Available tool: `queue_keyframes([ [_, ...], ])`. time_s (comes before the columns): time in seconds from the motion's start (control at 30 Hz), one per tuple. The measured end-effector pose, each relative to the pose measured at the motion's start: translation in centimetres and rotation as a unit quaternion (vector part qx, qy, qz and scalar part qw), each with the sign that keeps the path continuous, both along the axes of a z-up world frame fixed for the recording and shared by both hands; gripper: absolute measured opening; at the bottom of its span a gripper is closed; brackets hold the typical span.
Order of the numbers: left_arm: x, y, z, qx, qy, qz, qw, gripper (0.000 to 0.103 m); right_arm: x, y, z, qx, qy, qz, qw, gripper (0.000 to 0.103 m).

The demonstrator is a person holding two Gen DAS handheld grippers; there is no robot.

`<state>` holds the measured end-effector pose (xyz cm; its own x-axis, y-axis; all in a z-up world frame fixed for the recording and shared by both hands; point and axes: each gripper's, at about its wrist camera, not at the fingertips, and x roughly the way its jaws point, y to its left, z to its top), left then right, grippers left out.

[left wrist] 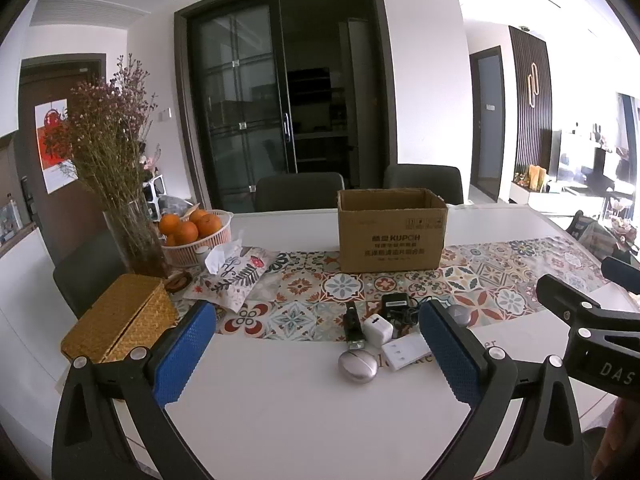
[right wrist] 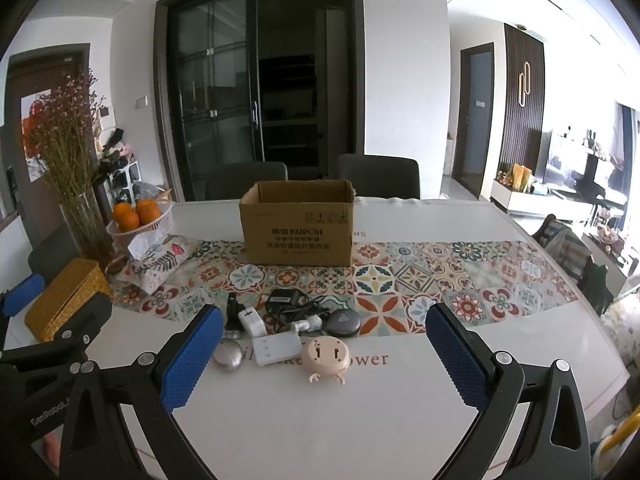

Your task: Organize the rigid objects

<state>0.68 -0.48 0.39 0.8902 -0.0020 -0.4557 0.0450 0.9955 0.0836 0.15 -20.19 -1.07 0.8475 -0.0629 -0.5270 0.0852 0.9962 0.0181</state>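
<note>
An open cardboard box stands on the patterned runner; it also shows in the right wrist view. In front of it lies a cluster of small items: a silver oval case, a white charger cube, a white flat adapter, a black stick device, a black power adapter with cable, a dark round disc and a beige round gadget. My left gripper and right gripper are both open and empty, held above the table before the cluster.
A woven yellow box, a floral tissue pouch, a glass vase of dried flowers and a basket of oranges stand at the left. Two dark chairs stand behind the white table.
</note>
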Motion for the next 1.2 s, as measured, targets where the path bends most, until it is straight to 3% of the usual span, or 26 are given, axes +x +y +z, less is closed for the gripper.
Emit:
queue_keyframes([
  [1.2, 0.25, -0.37, -0.17, 0.000, 0.004, -0.005, 1.0000, 0.103, 0.28, -0.03, 0.05, -0.006, 0.002, 0.002, 1.000, 0.102],
])
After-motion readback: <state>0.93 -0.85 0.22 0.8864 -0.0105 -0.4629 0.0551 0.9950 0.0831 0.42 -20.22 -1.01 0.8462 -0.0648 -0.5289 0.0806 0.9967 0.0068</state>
